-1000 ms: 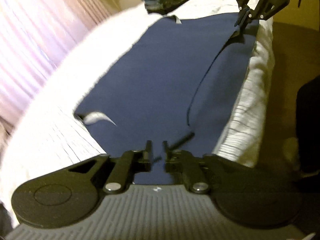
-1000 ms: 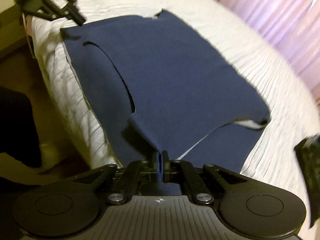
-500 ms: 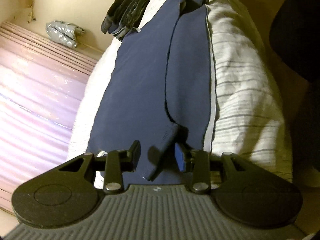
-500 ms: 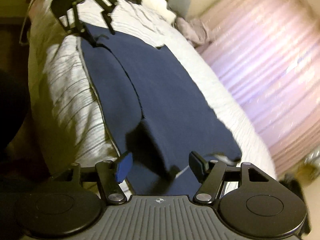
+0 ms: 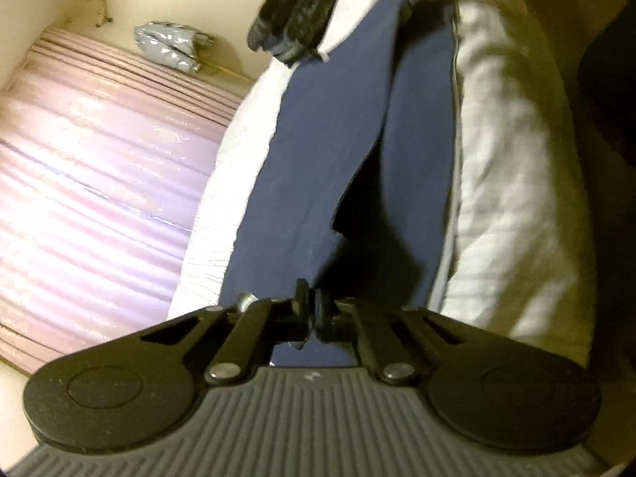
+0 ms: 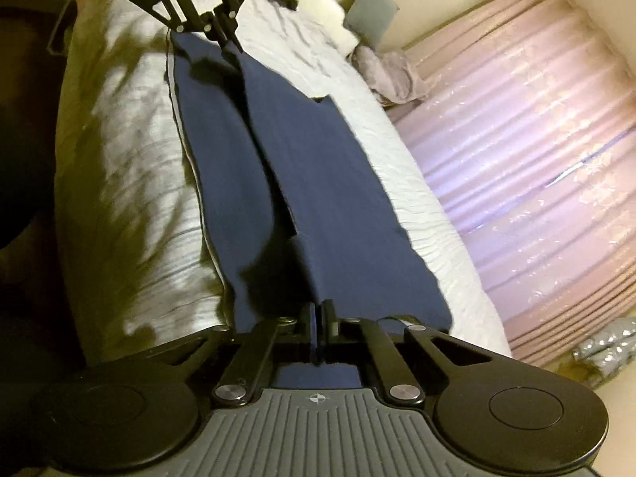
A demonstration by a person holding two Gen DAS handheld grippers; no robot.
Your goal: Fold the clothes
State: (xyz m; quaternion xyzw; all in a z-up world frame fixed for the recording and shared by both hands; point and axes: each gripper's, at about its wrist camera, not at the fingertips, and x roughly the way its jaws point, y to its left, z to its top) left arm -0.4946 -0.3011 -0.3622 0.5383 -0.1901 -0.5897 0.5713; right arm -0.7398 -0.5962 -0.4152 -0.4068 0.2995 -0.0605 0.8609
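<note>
My left gripper (image 5: 309,312) has its fingers clamped on one end of the navy garment (image 5: 318,151), and my right gripper (image 6: 318,320) pinches the opposite end the same way. The cloth stretches between them along the white bed (image 6: 131,167), one long edge folded over the rest. A dark pile of clothes (image 5: 296,12) sits at the bed's far end, beside the pink curtain (image 5: 91,198).
</note>
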